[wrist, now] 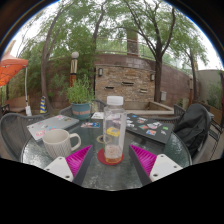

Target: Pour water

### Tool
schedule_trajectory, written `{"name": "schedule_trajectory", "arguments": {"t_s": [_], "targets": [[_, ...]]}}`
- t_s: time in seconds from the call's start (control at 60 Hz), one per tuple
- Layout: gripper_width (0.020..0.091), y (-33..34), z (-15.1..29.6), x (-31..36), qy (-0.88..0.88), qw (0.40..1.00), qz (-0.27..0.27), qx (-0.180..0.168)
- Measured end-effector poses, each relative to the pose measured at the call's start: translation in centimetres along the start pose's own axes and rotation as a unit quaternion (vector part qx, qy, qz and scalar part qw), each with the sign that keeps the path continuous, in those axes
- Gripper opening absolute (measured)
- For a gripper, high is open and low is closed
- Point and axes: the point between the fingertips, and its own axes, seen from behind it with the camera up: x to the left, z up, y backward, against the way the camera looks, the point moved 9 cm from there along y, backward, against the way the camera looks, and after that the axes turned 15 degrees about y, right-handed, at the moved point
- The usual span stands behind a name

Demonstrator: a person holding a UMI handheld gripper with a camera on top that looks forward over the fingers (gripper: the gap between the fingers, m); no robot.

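A clear plastic bottle (114, 127) with a white cap stands upright on a red coaster (111, 156) on the round glass table (120, 172). It holds a little pale liquid at the bottom. A white mug (59, 143) sits left of the bottle, handle toward it. My gripper (113, 160) is open, its pink pads (78, 157) spread wide on either side of the bottle. The bottle stands between and just ahead of the fingertips, with a clear gap at each side.
Magazines (53, 125) and cards (148, 126) lie on the far half of the table. A potted plant (80, 96) stands behind. Dark patio chairs (192, 128) flank the table; a stone wall (130, 78) and trees lie beyond.
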Motion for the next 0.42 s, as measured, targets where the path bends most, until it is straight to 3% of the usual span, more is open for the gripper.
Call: {"name": "schedule_trajectory", "arguments": {"t_s": [0.15,0.417], "targets": [[0.0829,9.7,-1.4,0.8,0.018,1.000,-0.015,0.017],[0.0832,23.4,-3.4,3.6,-0.007,1.000,-0.014,-0.003]]}}
